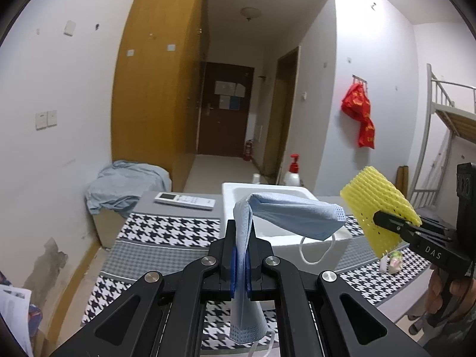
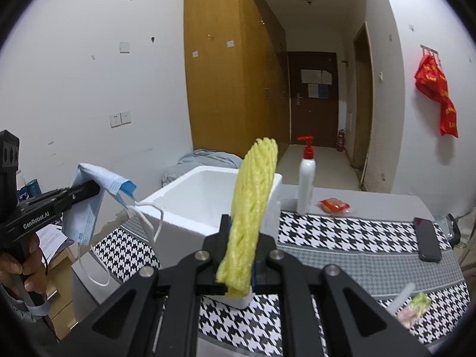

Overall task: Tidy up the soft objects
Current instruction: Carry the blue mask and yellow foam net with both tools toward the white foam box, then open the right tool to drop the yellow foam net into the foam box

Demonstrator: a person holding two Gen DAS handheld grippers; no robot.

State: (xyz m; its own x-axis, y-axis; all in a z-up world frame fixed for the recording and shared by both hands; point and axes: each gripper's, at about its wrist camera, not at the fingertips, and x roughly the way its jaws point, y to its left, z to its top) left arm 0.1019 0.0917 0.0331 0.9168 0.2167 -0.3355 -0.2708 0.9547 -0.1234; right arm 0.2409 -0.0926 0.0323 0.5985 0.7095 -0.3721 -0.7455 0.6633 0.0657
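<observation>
My left gripper (image 1: 241, 232) is shut on a blue face mask (image 1: 285, 214) that droops over its fingers, ear loops hanging. It holds the mask in the air in front of the open white foam box (image 1: 279, 192). My right gripper (image 2: 241, 226) is shut on a yellow foam net sleeve (image 2: 253, 208), held upright just in front of the same box (image 2: 190, 190). The right gripper with the sleeve (image 1: 380, 208) shows at the right in the left wrist view. The left gripper with the mask (image 2: 89, 205) shows at the left in the right wrist view.
The table has a black-and-white houndstooth cloth (image 2: 342, 235). On it stand a white pump bottle (image 2: 306, 178), a red packet (image 2: 333, 205), a black phone (image 2: 427, 238), a small wrapped item (image 2: 413, 309) and a white remote (image 1: 184, 200). A cloth-covered box (image 1: 125, 190) sits on the floor at left.
</observation>
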